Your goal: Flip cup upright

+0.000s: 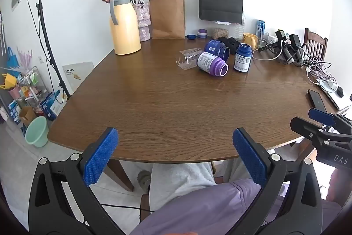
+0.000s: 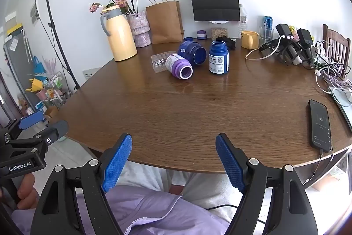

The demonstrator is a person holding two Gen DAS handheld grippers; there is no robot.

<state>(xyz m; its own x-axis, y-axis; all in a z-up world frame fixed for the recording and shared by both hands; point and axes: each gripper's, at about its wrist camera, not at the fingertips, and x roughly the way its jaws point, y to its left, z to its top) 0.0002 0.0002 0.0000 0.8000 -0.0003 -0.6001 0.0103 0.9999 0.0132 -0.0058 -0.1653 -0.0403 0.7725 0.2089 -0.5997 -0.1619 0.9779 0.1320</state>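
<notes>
A clear plastic cup [image 1: 188, 58] [image 2: 158, 62] lies on its side at the far middle of the brown table [image 1: 154, 107] [image 2: 198, 111]. A purple bottle [image 1: 212, 63] [image 2: 179, 67] and a dark blue jar [image 1: 216, 49] [image 2: 192, 52] lie tipped over against it. Just to their right a blue bottle [image 1: 243, 57] [image 2: 218, 57] stands upright without a lid. My left gripper [image 1: 175, 136] hangs open over the table's near edge, far from the cup. My right gripper [image 2: 173, 140] is beside it, also open and holding nothing.
A yellow jug [image 1: 124, 25], a flower vase [image 1: 143, 21] and paper bags [image 1: 168, 18] line the back. A yellow mug [image 1: 250, 40] stands behind the bottles. Chargers and cables [image 2: 292, 47] crowd the right side, and a phone [image 2: 320, 124] lies near the right edge. A person's lap is below the grippers.
</notes>
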